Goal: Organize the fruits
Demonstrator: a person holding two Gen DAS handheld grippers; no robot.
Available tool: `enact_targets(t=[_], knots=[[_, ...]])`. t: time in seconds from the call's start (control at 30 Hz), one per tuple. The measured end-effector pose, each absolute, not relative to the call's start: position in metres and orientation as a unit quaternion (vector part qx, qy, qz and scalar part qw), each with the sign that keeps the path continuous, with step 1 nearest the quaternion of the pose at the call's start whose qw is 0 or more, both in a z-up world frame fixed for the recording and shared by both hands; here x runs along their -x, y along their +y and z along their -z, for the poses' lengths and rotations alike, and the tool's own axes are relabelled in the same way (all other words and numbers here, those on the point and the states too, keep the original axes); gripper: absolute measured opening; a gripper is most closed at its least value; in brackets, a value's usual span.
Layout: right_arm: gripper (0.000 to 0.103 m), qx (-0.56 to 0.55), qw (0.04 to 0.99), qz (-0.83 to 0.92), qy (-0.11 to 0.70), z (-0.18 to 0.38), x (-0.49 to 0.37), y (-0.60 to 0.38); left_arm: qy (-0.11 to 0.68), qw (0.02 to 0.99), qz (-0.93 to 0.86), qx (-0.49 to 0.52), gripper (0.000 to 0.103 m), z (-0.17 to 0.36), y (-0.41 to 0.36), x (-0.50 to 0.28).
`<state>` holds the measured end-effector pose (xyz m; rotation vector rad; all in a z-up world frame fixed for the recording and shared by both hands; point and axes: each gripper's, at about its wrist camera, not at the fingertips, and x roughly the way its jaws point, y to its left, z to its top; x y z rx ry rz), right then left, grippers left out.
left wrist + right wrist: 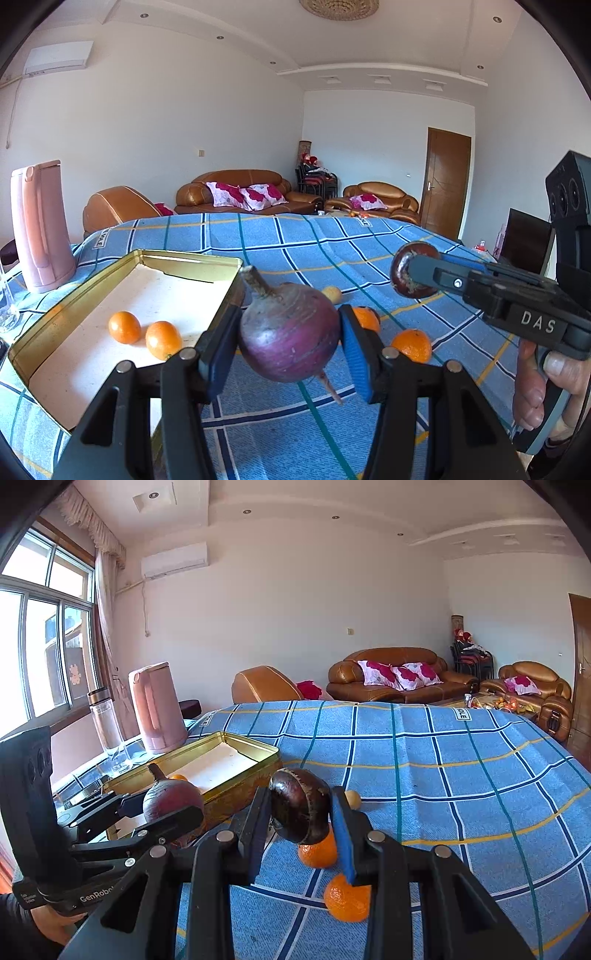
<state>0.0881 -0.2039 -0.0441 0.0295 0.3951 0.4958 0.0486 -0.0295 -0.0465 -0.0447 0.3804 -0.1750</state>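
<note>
Gripping a purple root bulb (289, 330), the left tool (286, 341) has it pinched across the widest part of the belly, both pads pressed to its flanks, stalk stub up and thin root tail dangling below. It hangs clear above the blue checked cloth on the bench (295, 243), just beside the near corner of the gold tin (192, 258). That bulb looks dense and hard, so it should take a firm squeeze without bruising, but the smooth round skin could roll between flat pads; the waist hold is the sensible one.

Over on the other side, the right tool (300, 814) is clamped on a dark brown, glossy round fruit (300, 806), also lifted off the cloth. It looks small, light and slick, with a shell that seems stiff. A grip across the middle is what it has; anything nearer an end would likely let it squirt out.

Now the containers: the gold tin sits open, shallow, with a pale floor, and two small oranges (125, 326) lie in it close together. Two more oranges (347, 899) lie loose on the cloth below the right tool, and a small yellowish fruit (352, 798) rests farther back. Beyond the tin stand a pink kettle (157, 707) and a clear bottle (105, 720); what the bottle holds I cannot tell.
</note>
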Motion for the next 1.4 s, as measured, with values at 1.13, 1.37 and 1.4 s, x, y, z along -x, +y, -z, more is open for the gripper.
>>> enact_targets(t=[1.13, 1.37, 1.4], knots=[[0.034, -0.003, 0.948, -0.273, 0.163, 0.029, -0.085, -0.174, 0.153, 0.988, 0.032, 0.012, 0.055, 0.031, -0.013, -0.025], [0.034, 0.001, 0.946, -0.279, 0.165, 0.028, -0.088, -0.168, 0.153, 0.988, 0.019, 0.018, 0.055, 0.028, -0.005, -0.023], [0.034, 0.002, 0.946, -0.280, 0.165, 0.028, -0.089, -0.168, 0.153, 0.988, 0.017, 0.019, 0.055, 0.028, -0.003, -0.023]])
